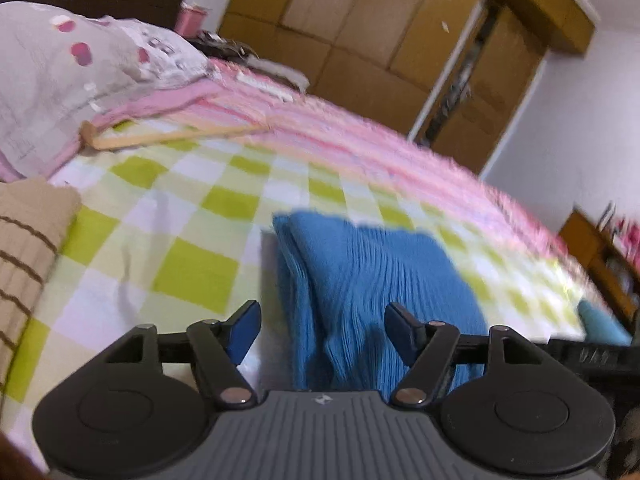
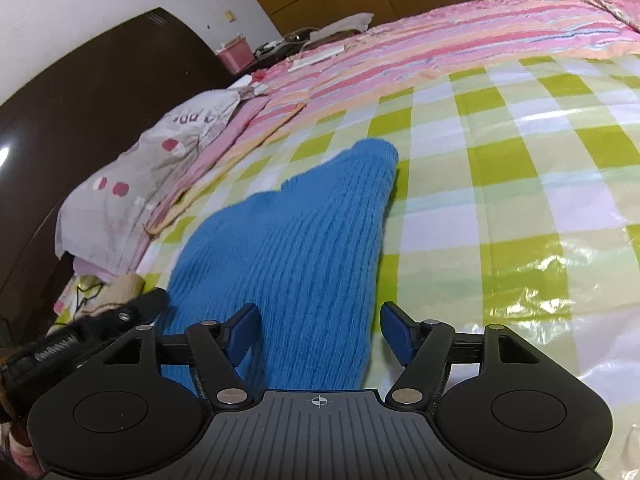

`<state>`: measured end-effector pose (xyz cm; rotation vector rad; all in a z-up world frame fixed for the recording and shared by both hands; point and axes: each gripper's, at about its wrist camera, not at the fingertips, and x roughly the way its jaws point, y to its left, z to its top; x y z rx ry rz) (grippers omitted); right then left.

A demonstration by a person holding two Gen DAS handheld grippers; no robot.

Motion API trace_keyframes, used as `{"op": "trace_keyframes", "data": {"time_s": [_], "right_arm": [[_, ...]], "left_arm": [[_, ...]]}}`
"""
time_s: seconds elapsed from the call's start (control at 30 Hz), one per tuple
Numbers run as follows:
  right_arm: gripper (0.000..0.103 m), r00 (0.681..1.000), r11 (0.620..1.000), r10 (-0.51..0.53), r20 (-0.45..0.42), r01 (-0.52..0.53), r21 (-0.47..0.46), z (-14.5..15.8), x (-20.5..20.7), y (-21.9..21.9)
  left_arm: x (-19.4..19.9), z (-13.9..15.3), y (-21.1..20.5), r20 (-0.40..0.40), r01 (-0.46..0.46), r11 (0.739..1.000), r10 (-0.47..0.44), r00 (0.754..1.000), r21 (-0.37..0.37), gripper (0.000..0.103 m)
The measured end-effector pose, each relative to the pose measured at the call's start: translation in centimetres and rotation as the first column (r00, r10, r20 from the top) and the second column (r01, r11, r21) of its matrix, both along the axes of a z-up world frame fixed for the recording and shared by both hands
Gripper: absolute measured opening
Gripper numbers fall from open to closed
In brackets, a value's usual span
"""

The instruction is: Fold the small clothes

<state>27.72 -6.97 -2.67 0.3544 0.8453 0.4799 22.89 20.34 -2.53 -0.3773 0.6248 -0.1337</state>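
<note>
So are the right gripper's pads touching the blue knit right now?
Apart. The right wrist view shows the right gripper open, clear gaps between both pads and the blue knit.

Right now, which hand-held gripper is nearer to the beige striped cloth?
Left. The left hand-held gripper hangs open over the blue knit garment, with the beige striped cloth just beyond its left finger. The right hand-held gripper is farther across the garment.

Gripper (image 2: 318,334): jaws wide apart, nothing held.
Cloth (image 2: 296,248): blue, ribbed, lying flat on the bed, its near end between the jaws.
Bed (image 2: 500,184): green and white checks, pink stripes at the far edge.
Pillow (image 2: 160,176): grey, by the headboard (image 2: 80,120).
</note>
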Motion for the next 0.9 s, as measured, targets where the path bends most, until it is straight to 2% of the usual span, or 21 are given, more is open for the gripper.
{"op": "trace_keyframes", "data": {"time_s": [0.2,0.3,0.4,0.47,0.57,0.77,0.9], "right_arm": [[0.072,0.999,0.999,0.021,-0.025,-0.021,0.030,-0.8,0.4,0.8],[0.071,0.999,0.998,0.019,-0.042,-0.016,0.060,-1.2,0.7,0.6],[0.062,0.998,0.996,0.012,-0.069,-0.006,0.084,-1.7,0.9,0.4],[0.050,0.998,0.997,0.017,-0.067,-0.012,0.077,-1.6,0.7,0.3],[0.039,0.997,0.998,0.031,-0.067,-0.027,0.061,-1.1,0.3,0.0],[0.034,0.997,0.998,0.039,-0.070,-0.036,0.046,0.0,-1.3,-1.7],[0.034,0.995,0.998,0.069,-0.069,-0.069,-0.005,0.7,-3.9,-4.2]], "left_arm": [[0.5,-1.2,-0.5,-0.031,0.026,1.000,-0.026,0.999,0.004,0.076],[0.6,-1.7,-0.2,-0.045,0.040,0.999,-0.042,0.998,-0.037,0.076],[0.7,-2.2,0.1,-0.054,0.053,0.995,-0.058,0.997,-0.089,0.070],[0.7,-2.3,0.1,-0.058,0.072,0.988,-0.080,0.995,-0.134,0.063],[0.3,-2.2,-0.5,-0.059,0.086,0.988,-0.094,0.994,-0.128,0.060],[-1.7,-1.6,-2.6,-0.074,0.147,0.979,-0.158,0.985,-0.140,0.055],[-5.2,-1.2,-5.4,-0.103,0.242,0.963,-0.254,0.962,-0.120,0.055]]}}
